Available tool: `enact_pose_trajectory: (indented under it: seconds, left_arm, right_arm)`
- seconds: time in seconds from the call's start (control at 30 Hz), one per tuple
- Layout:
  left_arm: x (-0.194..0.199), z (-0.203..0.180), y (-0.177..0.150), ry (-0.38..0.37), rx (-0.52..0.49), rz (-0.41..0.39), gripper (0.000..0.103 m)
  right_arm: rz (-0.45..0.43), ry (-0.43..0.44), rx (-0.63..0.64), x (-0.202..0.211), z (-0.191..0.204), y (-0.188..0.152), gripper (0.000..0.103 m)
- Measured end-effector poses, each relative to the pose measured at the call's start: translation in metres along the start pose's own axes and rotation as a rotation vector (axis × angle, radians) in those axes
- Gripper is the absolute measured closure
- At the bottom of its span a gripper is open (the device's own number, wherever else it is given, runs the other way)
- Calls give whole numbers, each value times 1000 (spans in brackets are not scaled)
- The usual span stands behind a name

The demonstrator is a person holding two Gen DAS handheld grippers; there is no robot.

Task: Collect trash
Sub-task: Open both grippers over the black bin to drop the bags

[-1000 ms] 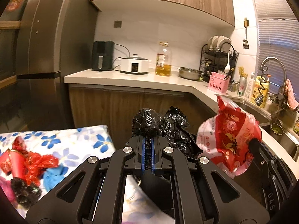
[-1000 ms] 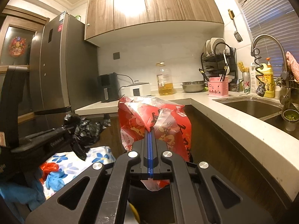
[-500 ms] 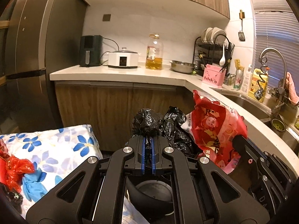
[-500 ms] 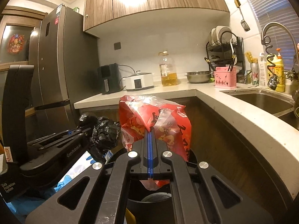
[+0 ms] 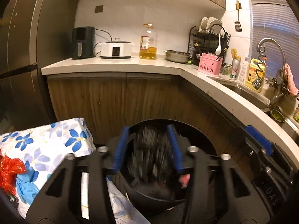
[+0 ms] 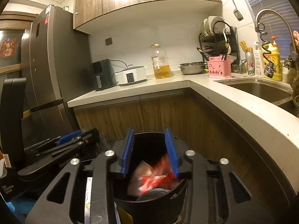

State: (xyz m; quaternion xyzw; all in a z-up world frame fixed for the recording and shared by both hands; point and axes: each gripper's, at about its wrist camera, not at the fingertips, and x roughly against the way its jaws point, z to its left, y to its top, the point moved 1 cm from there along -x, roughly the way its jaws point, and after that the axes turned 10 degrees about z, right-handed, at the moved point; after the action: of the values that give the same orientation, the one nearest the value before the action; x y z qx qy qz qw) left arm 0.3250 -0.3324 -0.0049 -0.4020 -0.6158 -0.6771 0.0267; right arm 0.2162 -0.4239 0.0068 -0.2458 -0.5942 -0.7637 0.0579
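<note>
My left gripper (image 5: 148,130) hangs over a black bin (image 5: 153,203), its jaws opening. A crumpled black plastic bag (image 5: 151,158) is a falling blur between the blue pads, free of them, dropping into the bin. My right gripper (image 6: 149,132) is over the same bin (image 6: 149,211), its jaws opening too. A red printed plastic bag (image 6: 153,179) tumbles blurred below its pads, partly inside the bin. Each gripper shows at the edge of the other's view: the right gripper (image 5: 258,136) on the right, the left gripper (image 6: 69,138) on the left.
A table with a blue-flowered cloth (image 5: 46,141) stands left of the bin, with red plastic scraps (image 5: 9,171) and a blue glove (image 5: 24,186) on it. Wooden cabinets and an L-shaped counter (image 5: 112,65) lie behind, the sink (image 6: 261,91) to the right, the fridge (image 6: 46,65) to the left.
Both grippers went from shut to open. The black bag and the red bag left their jaws and are falling into the bin. Both grippers moved forward and down over it.
</note>
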Motion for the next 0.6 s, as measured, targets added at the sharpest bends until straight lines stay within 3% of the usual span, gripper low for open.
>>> enact_pose_trajectory:
  seconds: [0.1, 0.27, 0.47, 0.6]
  left_arm:
    - [2, 4, -2, 21, 9, -1, 40]
    - [15, 20, -7, 70, 54, -8, 25]
    - [45, 37, -19, 134, 98, -30, 16]
    - [64, 45, -30, 167, 111, -43, 13]
  right_arm:
    - [4, -13, -14, 2, -4, 0, 51]
    - [4, -16, -22, 9, -2, -5, 32]
    - [6, -17, -4, 19, 7, -10, 18]
    - [9, -16, 18, 27, 14, -14, 16]
